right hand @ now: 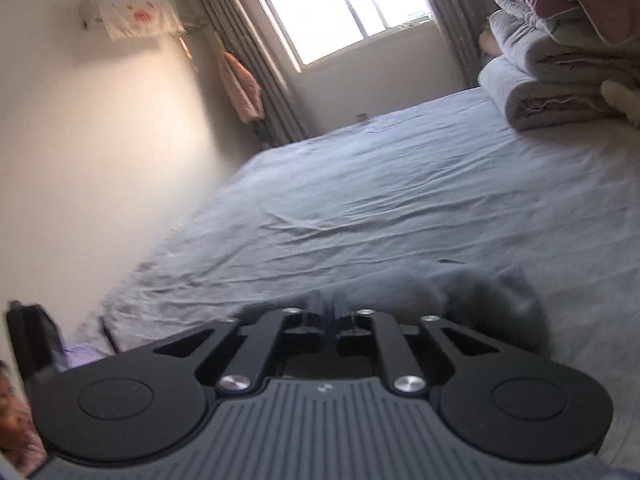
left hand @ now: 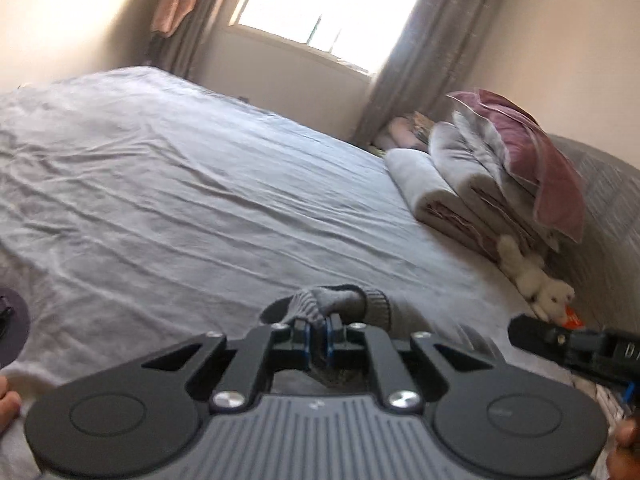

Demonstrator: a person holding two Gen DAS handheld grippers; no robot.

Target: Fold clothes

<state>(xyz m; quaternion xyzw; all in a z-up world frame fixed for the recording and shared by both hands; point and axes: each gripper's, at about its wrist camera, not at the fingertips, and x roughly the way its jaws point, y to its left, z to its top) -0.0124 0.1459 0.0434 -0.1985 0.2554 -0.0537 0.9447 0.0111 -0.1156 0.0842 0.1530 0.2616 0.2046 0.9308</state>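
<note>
Grey ribbed sweater point(left hand: 340, 304), pale grey bed sheet point(left hand: 180, 184), mauve pillow point(left hand: 532, 160), white plush toy point(left hand: 536, 280), grey curtains point(left hand: 432, 48).

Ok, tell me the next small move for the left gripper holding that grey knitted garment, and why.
Probably carry the grey knitted garment forward and lower it onto the bare grey bedsheet. The left gripper is shut on its ribbed edge, the cloth hangs bunched, and the right gripper appears to hold nothing, so spreading should come first.
</note>
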